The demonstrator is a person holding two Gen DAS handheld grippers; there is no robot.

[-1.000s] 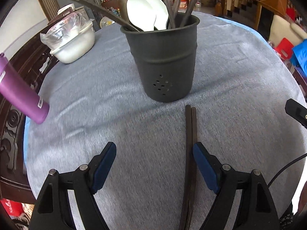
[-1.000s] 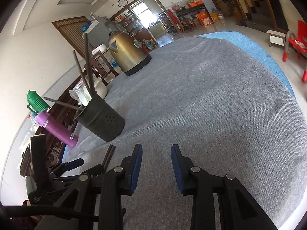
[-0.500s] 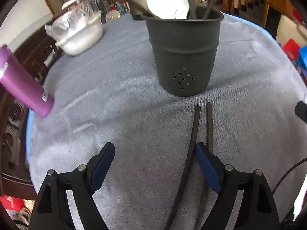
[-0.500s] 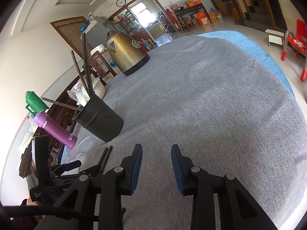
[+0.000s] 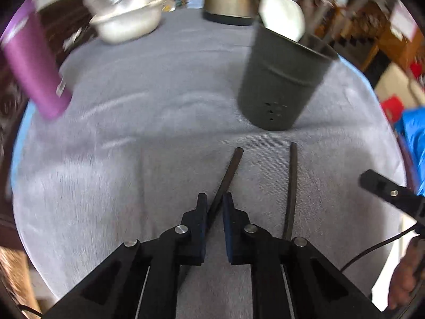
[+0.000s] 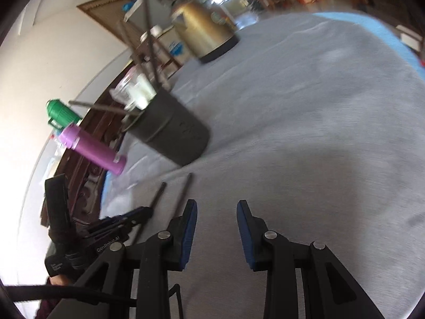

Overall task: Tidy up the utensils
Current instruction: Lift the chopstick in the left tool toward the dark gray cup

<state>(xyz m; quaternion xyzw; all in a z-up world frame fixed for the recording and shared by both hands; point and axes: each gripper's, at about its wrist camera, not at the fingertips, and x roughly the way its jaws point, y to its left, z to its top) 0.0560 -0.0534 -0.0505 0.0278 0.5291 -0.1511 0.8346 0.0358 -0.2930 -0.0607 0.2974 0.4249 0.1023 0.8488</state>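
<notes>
Your left gripper [image 5: 212, 207] had pinched one chopstick [image 5: 229, 170] low centre of frame, jaws narrow on its shaft, tip pointing up toward dark utensil holder [image 5: 281, 79] at upper right. Second chopstick [image 5: 291, 186] lay on grey tablecloth [image 5: 132, 133] just right of it, apart. Your right gripper [image 6: 216, 218] sat part-open, holding nothing, bottom centre of its view. Sticks likely light, stiff, smooth, prone to swivel between pads; gripping nearer mid-shaft should steady it for drop into holder.
</notes>
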